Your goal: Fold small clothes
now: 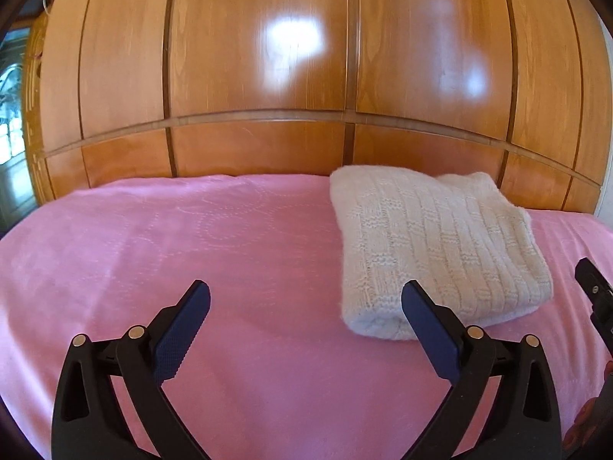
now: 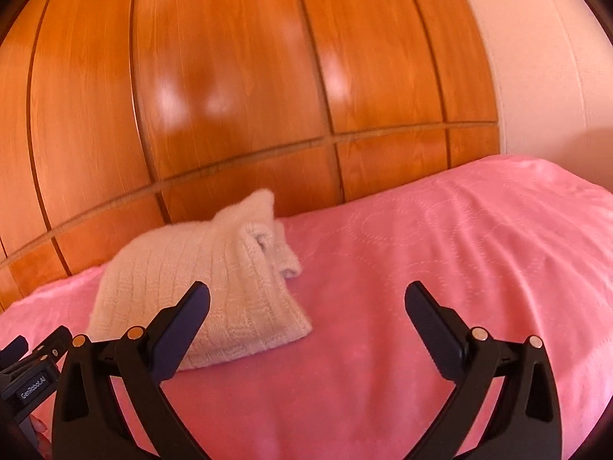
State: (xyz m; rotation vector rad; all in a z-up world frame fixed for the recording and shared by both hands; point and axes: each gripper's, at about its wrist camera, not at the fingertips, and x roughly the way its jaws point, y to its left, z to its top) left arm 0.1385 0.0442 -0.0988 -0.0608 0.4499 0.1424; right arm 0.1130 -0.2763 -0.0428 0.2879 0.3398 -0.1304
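While both claws (image 1: 305,299) (image 2: 307,299) gape empty, a "GenRobot.AI" label (image 2: 32,383) faces the folded knit (image 1: 436,245).

Both units look like the same build. The left matte black plastic two-finger gripper (image 1: 305,299) has curved, ribbed arms with teardrop cutouts, and a round silver rivet sits at each pivot, two per side. Its flat finger pads (image 1: 183,329) are dark navy with a fine dotted grip texture. The right matte black plastic two-finger gripper (image 2: 306,299) is identical in shape, with the same shiny rivets; its pads (image 2: 180,329) read darker there. In the right wrist view the other unit's black body pokes in at the lower left, carrying a small label (image 2: 33,383) with white "GenRobot.AI" lettering and tiny screws.
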